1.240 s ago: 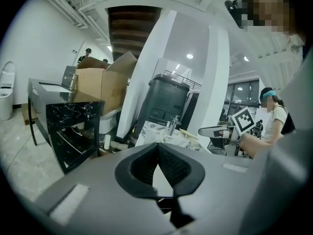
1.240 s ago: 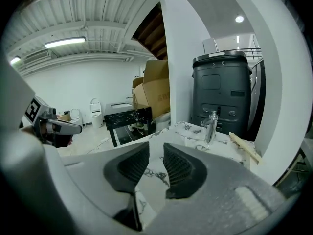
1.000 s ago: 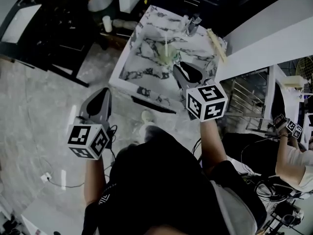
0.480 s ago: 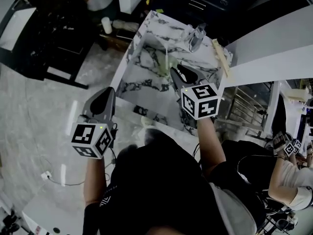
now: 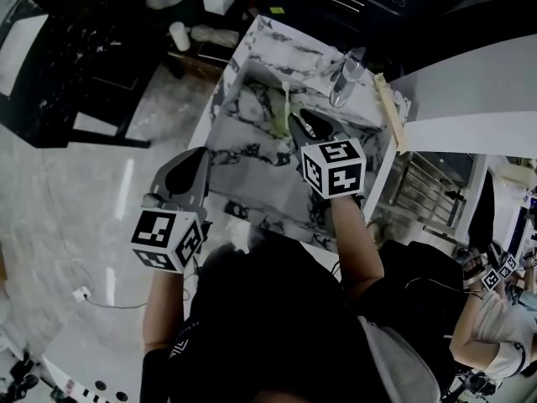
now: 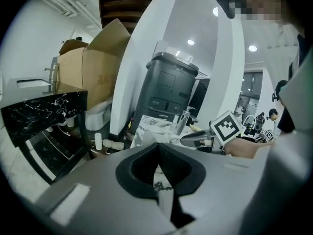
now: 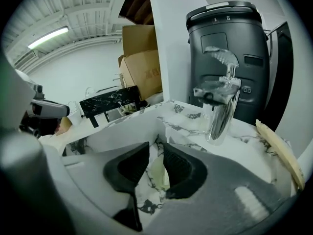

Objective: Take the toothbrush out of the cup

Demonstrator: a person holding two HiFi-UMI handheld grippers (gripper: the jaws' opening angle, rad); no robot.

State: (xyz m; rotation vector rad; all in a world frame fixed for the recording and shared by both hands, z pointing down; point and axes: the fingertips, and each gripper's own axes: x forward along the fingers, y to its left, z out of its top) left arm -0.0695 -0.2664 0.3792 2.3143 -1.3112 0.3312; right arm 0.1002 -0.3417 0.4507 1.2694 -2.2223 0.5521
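Note:
A pale green cup (image 5: pixel 276 110) stands on the white marble counter (image 5: pixel 252 170), and a white toothbrush (image 5: pixel 286 91) sticks up out of it. My right gripper (image 5: pixel 294 121) hovers just right of the cup, jaws a little apart and holding nothing. In the right gripper view the cup (image 7: pixel 157 173) shows through the narrow gap of that gripper (image 7: pixel 156 148). My left gripper (image 5: pixel 201 154) hangs at the counter's left edge, well short of the cup. Its pads meet at the tips in the left gripper view (image 6: pixel 156 146).
A chrome pump dispenser (image 5: pixel 345 76) (image 7: pixel 220 106) stands at the counter's back, with a pale wooden strip (image 5: pixel 391 112) beside it. A black cabinet (image 5: pixel 75 49) and a small bottle (image 5: pixel 178 36) lie to the left. Another person (image 5: pixel 495 342) is at the lower right.
My right gripper has moved forward over the counter, up to the cup. The left gripper has shifted right toward the counter's edge. The cup and toothbrush have not moved.

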